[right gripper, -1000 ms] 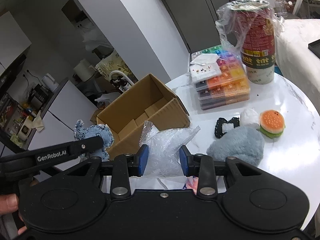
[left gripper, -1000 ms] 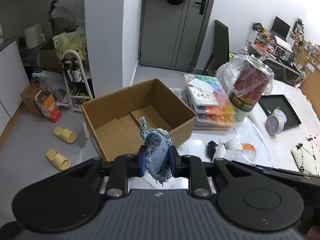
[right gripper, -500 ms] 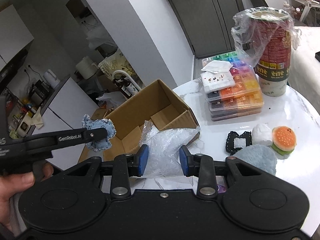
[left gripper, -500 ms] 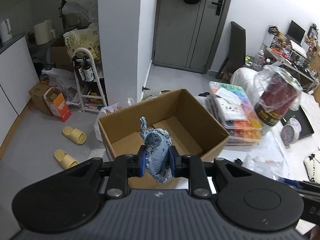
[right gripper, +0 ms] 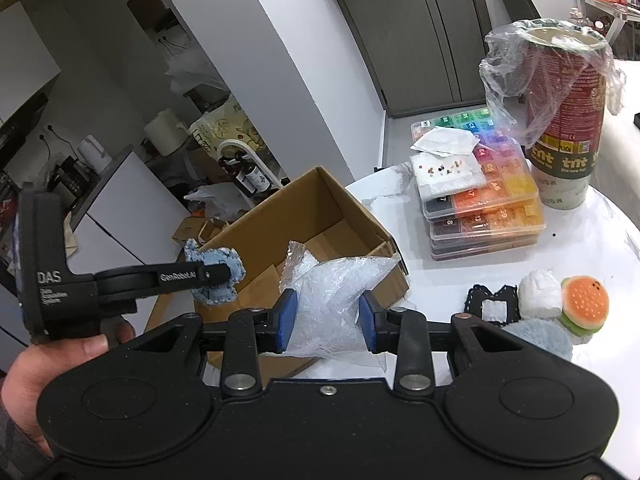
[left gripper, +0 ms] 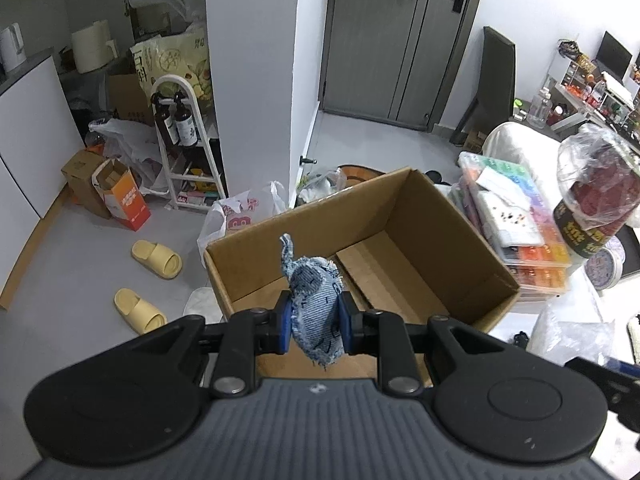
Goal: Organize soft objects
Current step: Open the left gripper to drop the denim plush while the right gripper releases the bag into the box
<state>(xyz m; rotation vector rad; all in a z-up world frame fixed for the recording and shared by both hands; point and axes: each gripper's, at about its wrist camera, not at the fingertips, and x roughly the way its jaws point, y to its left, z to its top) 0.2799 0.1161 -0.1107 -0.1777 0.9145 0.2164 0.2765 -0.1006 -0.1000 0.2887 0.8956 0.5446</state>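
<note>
My left gripper [left gripper: 313, 322] is shut on a frayed blue denim piece [left gripper: 316, 312] and holds it over the near wall of an open cardboard box [left gripper: 440, 216]. The right wrist view shows that denim piece [right gripper: 214, 280] above the box [right gripper: 336, 208]. My right gripper [right gripper: 327, 316] is shut on a clear crinkled plastic bag [right gripper: 332, 300] just in front of the box. A burger plush [right gripper: 585, 304], a white soft ball [right gripper: 538, 294], a black knitted piece [right gripper: 490, 304] and a grey-blue fluffy item [right gripper: 536, 340] lie on the white table [right gripper: 580, 248].
Stacked colourful bead organisers [right gripper: 486, 200] and a tall red tub wrapped in plastic [right gripper: 560, 120] stand behind the soft things. On the floor to the left are yellow slippers [left gripper: 156, 258], small boxes [left gripper: 116, 196] and a white bottle rack [left gripper: 180, 140].
My left gripper has moved with the denim piece toward and over the box. My right gripper has kept hold of the plastic bag and shifted slightly.
</note>
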